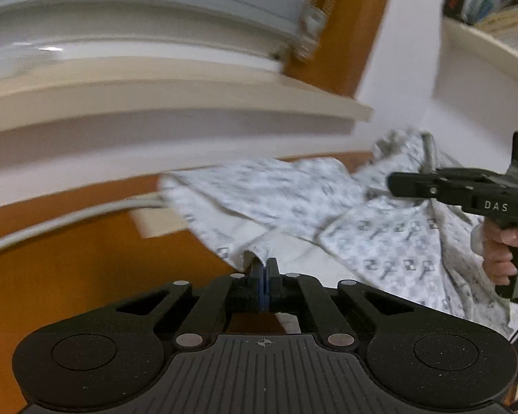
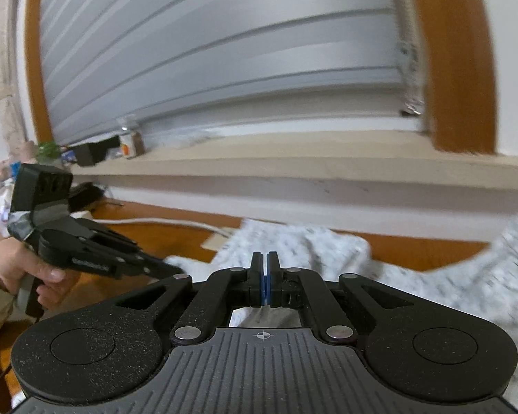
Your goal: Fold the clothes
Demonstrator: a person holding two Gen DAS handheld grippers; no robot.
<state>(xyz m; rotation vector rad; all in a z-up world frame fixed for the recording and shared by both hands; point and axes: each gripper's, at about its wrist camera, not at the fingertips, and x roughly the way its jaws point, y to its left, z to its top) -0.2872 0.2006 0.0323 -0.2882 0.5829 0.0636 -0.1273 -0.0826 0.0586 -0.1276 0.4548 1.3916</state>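
Here, one patterned garment (image 1: pixel 380 238), two tools, left tool (image 1: pixel 265 263) pinching its edge, right tool (image 2: pixel 265 257) closed, seemingly gripping cloth.

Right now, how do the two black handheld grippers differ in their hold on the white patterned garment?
The left gripper is shut on a lower edge of the white patterned garment, cloth rising from its tips. The right gripper sits higher, shut on a bunched upper part. In its own view, the right gripper shows no cloth between its pads, so that grip is less certain. Both are black, hand-held, jaws closed.
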